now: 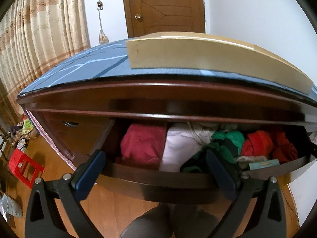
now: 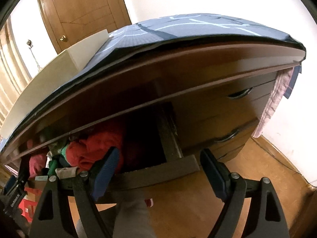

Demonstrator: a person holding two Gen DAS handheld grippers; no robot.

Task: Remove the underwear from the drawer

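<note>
Wooden flooring [image 1: 111,204] and a brown door [image 1: 164,6] frame a dark dresser [image 1: 138,95] whose pulled-out drawer [image 1: 150,176] serves as landmark. Inside the drawer lie the folded underwear pieces: a dark red one [image 1: 142,144] at its left end, a pale pink one [image 1: 180,146] beside it, then green [image 1: 227,140] and bright red [image 1: 265,142] ones toward its right. Just before the drawer's front edge, the left hand-held gripper [image 1: 156,164] hangs released and empty, and the right hand-held gripper [image 2: 158,162] likewise stands spread wide, grasping nothing.
</note>
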